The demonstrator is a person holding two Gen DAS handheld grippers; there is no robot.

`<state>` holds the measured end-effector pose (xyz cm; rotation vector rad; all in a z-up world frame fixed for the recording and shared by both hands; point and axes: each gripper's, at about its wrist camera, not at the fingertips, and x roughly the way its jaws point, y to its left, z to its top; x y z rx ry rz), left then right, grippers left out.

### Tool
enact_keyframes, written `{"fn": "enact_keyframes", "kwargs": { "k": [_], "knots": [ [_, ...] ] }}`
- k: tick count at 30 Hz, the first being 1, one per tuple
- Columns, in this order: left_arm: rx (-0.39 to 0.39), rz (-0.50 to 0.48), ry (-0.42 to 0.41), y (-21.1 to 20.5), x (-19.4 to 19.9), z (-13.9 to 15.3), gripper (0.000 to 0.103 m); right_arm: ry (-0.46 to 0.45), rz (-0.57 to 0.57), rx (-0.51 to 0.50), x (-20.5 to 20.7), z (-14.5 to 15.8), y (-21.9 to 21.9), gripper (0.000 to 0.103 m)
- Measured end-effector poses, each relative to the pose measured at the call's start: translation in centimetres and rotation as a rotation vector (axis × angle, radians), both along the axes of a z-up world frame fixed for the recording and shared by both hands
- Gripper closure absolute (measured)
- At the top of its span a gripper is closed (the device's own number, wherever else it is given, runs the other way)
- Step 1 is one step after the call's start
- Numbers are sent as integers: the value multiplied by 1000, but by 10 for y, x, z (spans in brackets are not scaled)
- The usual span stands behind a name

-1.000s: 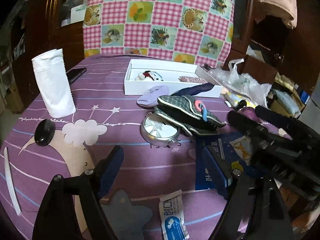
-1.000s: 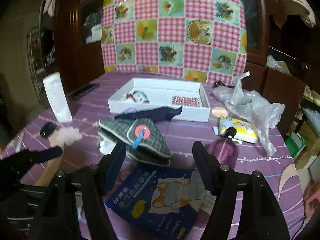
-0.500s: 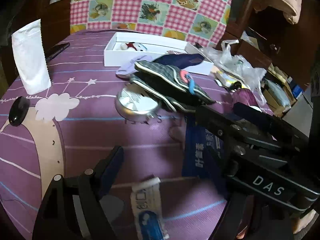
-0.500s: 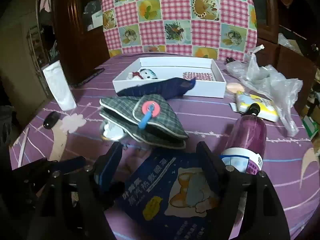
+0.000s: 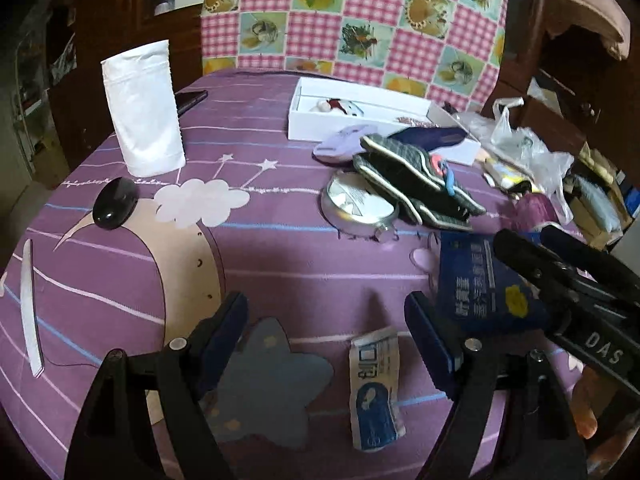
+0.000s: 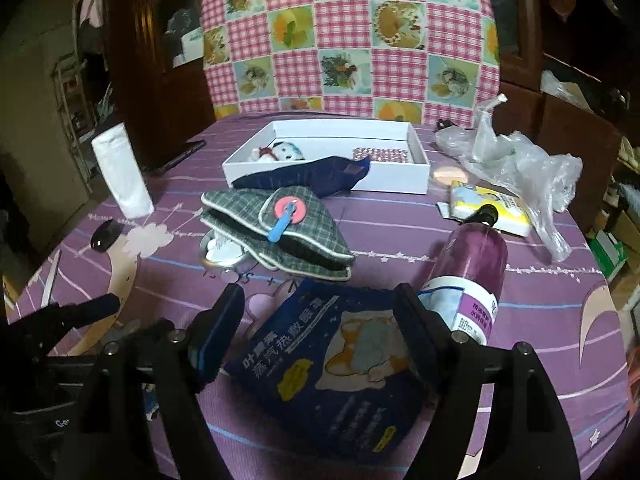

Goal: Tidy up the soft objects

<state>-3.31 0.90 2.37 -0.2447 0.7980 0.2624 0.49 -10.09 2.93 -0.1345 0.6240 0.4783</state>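
- Left tongs (image 5: 326,322): open, jaws spread wide, low over the purple cloth of the desk (image 5: 280,256); nothing between them but a small blue-and-white sachet (image 5: 374,388) lying flat on the cloth.
- Right tongs (image 6: 318,312): open, jaws set either side of the near end of a dark blue packet (image 6: 336,376); contact with the packet not clear.
- Same dark blue packet (image 5: 486,284) in the left view, partly hidden behind the right tongs.
- Grey plaid pouch (image 6: 276,228) with pink disc and blue tab: mid-desk, beyond the packet, resting partly on a round silver tin (image 6: 220,250).
- Navy sock (image 6: 304,178): just behind the pouch, draped over the front wall of the white box (image 6: 396,180).
- Small plush toy (image 6: 280,152): inside the box, left end; a pink patterned item (image 6: 380,155) inside toward the right end.
- Lilac soft item (image 5: 340,144): in front of the box, just beside the pouch.
- Purple bottle (image 6: 472,264): lying on its side, right of the packet, cap pointing away.
- Yellow packet (image 6: 490,208) and crumpled plastic bag (image 6: 520,168): far right.
- White pouch (image 5: 142,108): upright, far left.
- Black oval item (image 5: 114,202): left, near the printed cloud.
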Motion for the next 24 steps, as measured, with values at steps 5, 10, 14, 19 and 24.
{"fn": "enact_keyframes", "kwargs": {
  "k": [5, 10, 14, 19, 24],
  "knots": [
    [67, -37, 83, -21, -8, -11, 23, -32, 24, -52, -7, -3, 9, 26],
    [82, -40, 109, -27, -13, -15, 33, -52, 6, -62, -8, 0, 7, 26],
    [102, -12, 99, -25, -14, -13, 70, -47, -7, -51, -7, 2, 3, 26],
    [137, -20, 105, -30, -10, -12, 90, -48, -16, -43, -7, 3, 1, 26],
    [121, -6, 106, -23, -5, -12, 91, -50, -20, -36, -6, 5, 0, 26]
  ]
}}
